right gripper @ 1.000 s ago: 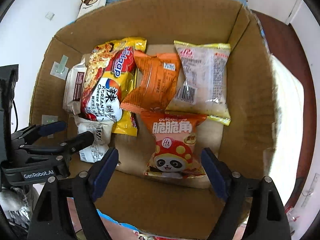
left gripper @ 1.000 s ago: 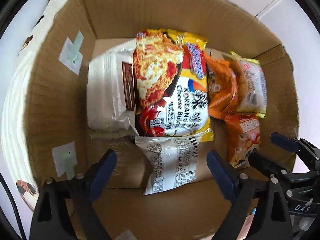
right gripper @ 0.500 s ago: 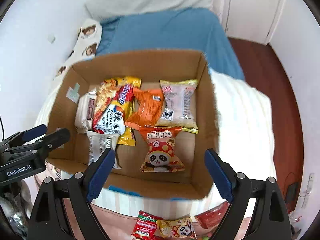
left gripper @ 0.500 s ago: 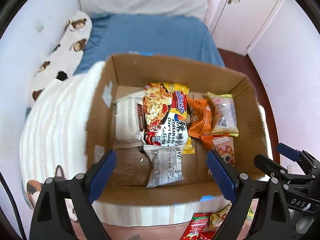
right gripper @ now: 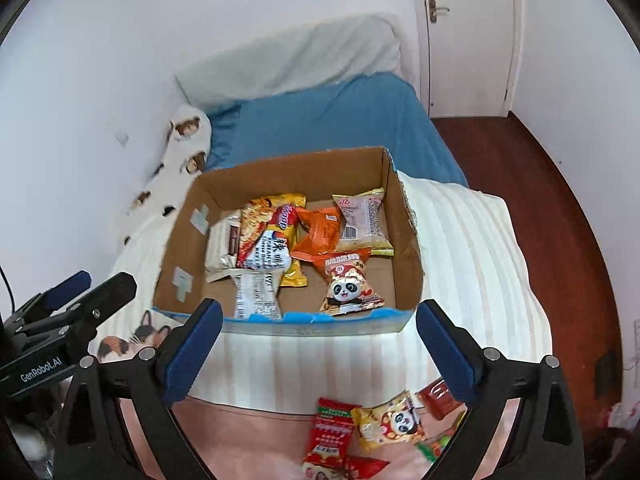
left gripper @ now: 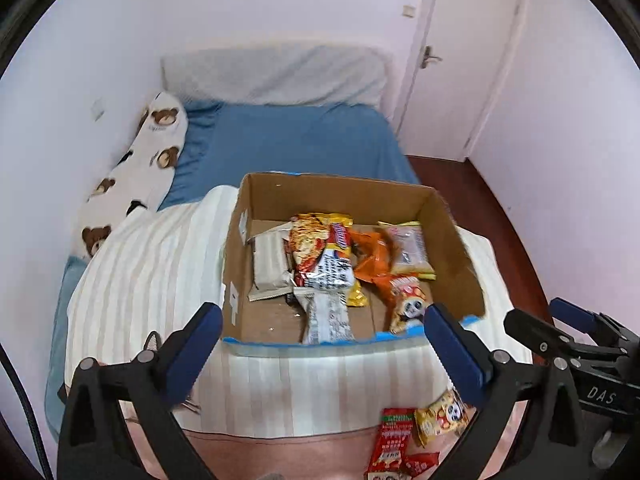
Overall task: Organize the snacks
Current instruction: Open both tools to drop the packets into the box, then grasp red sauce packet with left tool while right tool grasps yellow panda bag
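Note:
A cardboard box (left gripper: pixel 448 224) (right gripper: pixel 404 248) rests on a striped white blanket on the bed and holds several snack packs. Among them are a red-and-yellow noodle pack (left gripper: pixel 320 252) (right gripper: pixel 268 236), an orange pack (right gripper: pixel 320 232), a clear biscuit pack (right gripper: pixel 362 216) and a panda snack (right gripper: pixel 348 284). Loose packs lie on the pink cover in front: a red pack (left gripper: pixel 390 440) (right gripper: pixel 330 432) and a yellow panda pack (left gripper: pixel 440 416) (right gripper: pixel 390 426). My left gripper (left gripper: pixel 324 340) and right gripper (right gripper: pixel 318 336) hover high above the box's near edge, jaws opening, nothing between them.
A blue sheet (left gripper: pixel 296 140), a grey pillow (left gripper: pixel 272 76) and a bear-print bolster (left gripper: pixel 148 152) lie behind the box. A white door (left gripper: pixel 464 60) and dark wood floor (right gripper: pixel 560 208) are at the right. White walls close in on the left.
Both grippers rose and pulled back from inside the box, so the whole bed and room came into view. Their jaws spread wider. The packs in the box stayed put.

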Tool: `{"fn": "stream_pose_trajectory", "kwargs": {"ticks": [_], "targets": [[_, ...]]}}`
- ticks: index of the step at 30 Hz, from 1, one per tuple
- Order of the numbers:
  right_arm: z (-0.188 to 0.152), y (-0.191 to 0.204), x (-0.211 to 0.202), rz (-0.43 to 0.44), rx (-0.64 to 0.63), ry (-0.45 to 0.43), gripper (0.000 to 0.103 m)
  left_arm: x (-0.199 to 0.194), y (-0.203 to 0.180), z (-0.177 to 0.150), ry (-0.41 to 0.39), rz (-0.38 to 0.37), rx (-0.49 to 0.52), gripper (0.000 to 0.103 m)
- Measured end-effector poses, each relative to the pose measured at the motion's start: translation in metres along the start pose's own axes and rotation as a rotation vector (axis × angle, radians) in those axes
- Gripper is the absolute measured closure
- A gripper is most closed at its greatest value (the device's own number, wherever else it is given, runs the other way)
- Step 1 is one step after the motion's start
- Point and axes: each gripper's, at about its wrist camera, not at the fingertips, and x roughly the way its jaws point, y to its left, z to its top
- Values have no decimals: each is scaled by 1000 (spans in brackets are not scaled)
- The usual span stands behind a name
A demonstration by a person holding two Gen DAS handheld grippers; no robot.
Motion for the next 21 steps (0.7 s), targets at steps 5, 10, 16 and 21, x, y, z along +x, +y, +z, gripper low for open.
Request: {"fn": "stream_pose_trajectory", "kwargs": {"ticks": [5,10,16,21], "targets": [[-36,-17,-8,14,59,23,3,-5,-10,-37,40,-12,32,0],[-89,-52,13,-15,131,158,3,41,-28,-95,220,-13,36,0],[-150,-119,52,72,375,318,4,120,-73,-162,446,8,120,0],[-173,-153,81,129,493,381,7,183,-107,-199,600,43,180,0]]}}
